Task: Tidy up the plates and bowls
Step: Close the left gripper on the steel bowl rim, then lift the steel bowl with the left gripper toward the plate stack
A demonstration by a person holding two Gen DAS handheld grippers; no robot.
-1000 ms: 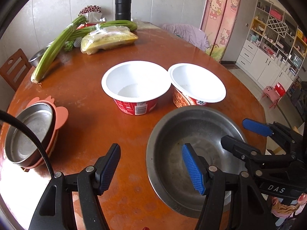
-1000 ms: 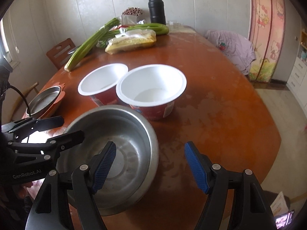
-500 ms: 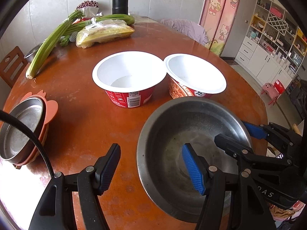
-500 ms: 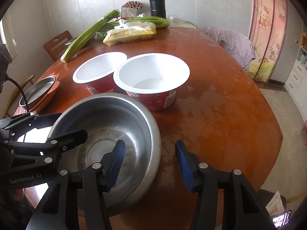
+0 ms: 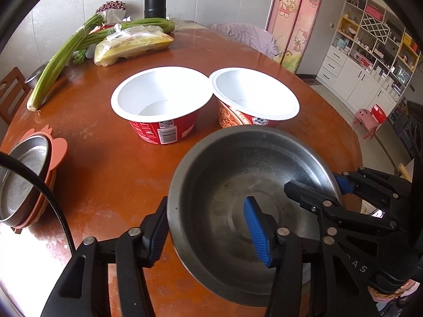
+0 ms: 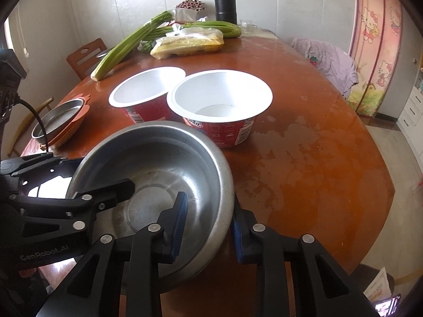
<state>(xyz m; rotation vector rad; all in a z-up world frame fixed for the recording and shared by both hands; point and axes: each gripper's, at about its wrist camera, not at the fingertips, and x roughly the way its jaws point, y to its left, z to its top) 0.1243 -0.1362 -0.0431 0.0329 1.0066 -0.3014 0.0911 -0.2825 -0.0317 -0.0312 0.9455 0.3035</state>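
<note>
Two paper bowls (image 5: 161,105), one steel basin (image 5: 238,169)

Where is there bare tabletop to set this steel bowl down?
The widest bare stretch is the table right of the two paper bowls, out to its edge. A smaller patch lies between the steel bowl and the plate stack. It is crowded around the paper bowls and among the vegetables at the far end.

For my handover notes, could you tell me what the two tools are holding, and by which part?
Both hold the steel basin by its rim: the left tool straddles the near-left wall, the right tool the near-right wall, both having just closed.
</note>
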